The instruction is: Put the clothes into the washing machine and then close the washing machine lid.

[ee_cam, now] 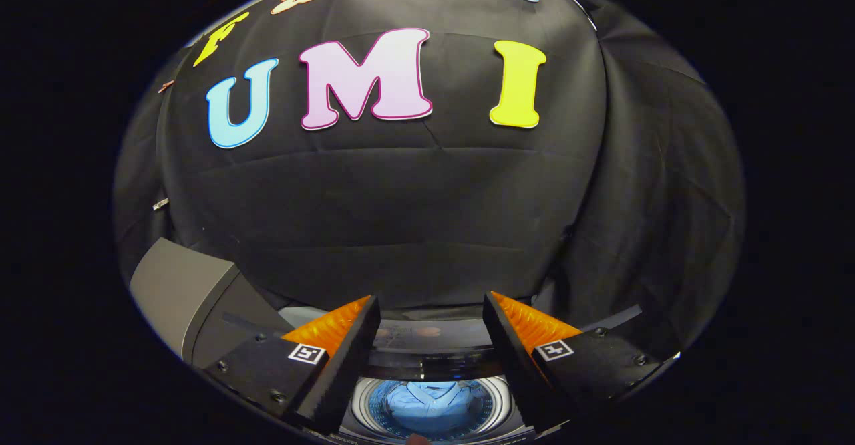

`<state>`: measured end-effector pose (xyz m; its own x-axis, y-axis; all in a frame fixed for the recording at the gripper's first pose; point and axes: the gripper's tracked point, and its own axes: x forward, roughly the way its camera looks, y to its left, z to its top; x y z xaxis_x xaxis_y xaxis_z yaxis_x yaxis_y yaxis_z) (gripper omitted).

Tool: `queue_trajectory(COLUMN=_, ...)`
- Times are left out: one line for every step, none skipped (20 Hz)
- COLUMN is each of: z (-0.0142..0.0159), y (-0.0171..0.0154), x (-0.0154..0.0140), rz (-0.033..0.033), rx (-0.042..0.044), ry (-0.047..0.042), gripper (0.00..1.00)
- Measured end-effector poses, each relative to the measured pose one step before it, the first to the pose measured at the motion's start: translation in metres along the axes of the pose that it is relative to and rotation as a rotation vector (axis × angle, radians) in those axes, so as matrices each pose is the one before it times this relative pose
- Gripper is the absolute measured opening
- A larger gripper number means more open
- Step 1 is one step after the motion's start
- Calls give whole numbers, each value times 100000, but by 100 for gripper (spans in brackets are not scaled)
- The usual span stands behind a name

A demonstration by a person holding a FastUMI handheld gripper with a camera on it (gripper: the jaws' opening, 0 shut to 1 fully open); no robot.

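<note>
Hand-held gripper hangs above the washing machine, fingers spread wide apart with nothing between them, released. Both fingertips point toward the black cloth wall of the booth, which rises behind the machine.

Washing machine is a top-loader seen from above. Its round drum opening lies below and between the two fingers, near their bases. Perforated metal drum wall shows around the rim of the opening.

Clothes: a light blue shirt sits inside the drum, crumpled, collar area facing up. It is fully within the tub; no part of it drapes over the rim as far as I can tell.

Lid is a grey panel standing raised at the far left of the machine, beyond the left finger, so the lid is still open. Dark glossy control strip runs across the machine top just beyond the drum, between the fingers.

A small pale tip shows just under the drum, too small to identify.
</note>
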<state>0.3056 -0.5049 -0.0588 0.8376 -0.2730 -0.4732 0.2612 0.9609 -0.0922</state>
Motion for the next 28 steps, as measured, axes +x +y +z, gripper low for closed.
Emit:
queue_trajectory(z=26, y=-25, x=74, rz=206, rx=173, ry=-411, gripper=98)
queue_trajectory(z=-2, y=43, x=21, rz=137, rx=113, ry=-392, gripper=98)
queue_trajectory(z=-65, y=10, x=4, rz=128, rx=41, ry=-94, gripper=98)
queue_trajectory(z=-4, y=30, x=-25, rz=230, rx=3, ry=-82, gripper=98)
queue_trajectory(z=-45, y=16, x=-56, rz=374, rx=1, ry=-158, gripper=98)
queue_trajectory(z=15, y=13, x=13, rz=453, rx=245, ry=-434, gripper=98)
queue_trajectory(z=19, y=116, x=26, rz=432, rx=555, ry=-349, gripper=98)
queue_trajectory(z=-140, y=111, x=68, rz=310, rx=80, ry=44, gripper=98)
queue_trajectory(z=-203, y=138, x=-86, rz=263, rx=-101, ry=565, gripper=98)
queue_trajectory(z=-265, y=-37, x=-83, rz=205, rx=-18, ry=1072, gripper=98)
queue_trajectory(z=-240, y=-44, x=-368, rz=10, rx=84, ry=998, gripper=98)
queue_trajectory(z=-692, y=43, x=-117, rz=178, rx=506, ry=2334, gripper=98)
queue_trajectory(z=-680, y=-129, x=-553, rz=-1836, rx=350, ry=3634, gripper=97)
queue_trajectory(z=-619, y=-106, x=-780, rz=-98, rx=-1197, ry=3116, gripper=98)
queue_trajectory(z=-616, y=218, x=-313, rz=1578, rx=281, ry=3166, gripper=99)
queue_trajectory(z=-606, y=53, x=-449, rz=81, rx=-761, ry=2972, gripper=99)
queue_trajectory(z=-637, y=-471, x=-123, rz=-1189, rx=-1544, ry=3272, gripper=99)
queue_trajectory(z=-273, y=-75, x=-557, rz=495, rx=-924, ry=2839, gripper=100)
queue_trajectory(z=-541, y=-29, x=-355, rz=315, rx=-610, ry=2017, gripper=100)
queue_trajectory(z=-283, y=-161, x=-201, rz=-314, rx=-463, ry=1598, gripper=100)
queue_trajectory(z=-384, y=5, x=-45, rz=78, rx=18, ry=1083, gripper=100)
queue_trajectory(z=-83, y=86, x=-97, rz=235, rx=257, ry=829, gripper=100)
queue_trajectory(z=-366, y=32, x=33, rz=-449, rx=-153, ry=542, gripper=100)
queue_trajectory(z=-34, y=-44, x=2, rz=-139, rx=-1, ry=426, gripper=100)
queue_trajectory(z=-178, y=20, x=-110, rz=-66, rx=-104, ry=23, gripper=100)
queue_trajectory(z=60, y=-34, x=-54, rz=-59, rx=-58, ry=-55, gripper=100)
queue_trajectory(z=-47, y=-44, x=108, rz=-89, rx=266, ry=-73, gripper=100)
queue_trajectory(z=105, y=34, x=-18, rz=-89, rx=498, ry=-520, gripper=100)
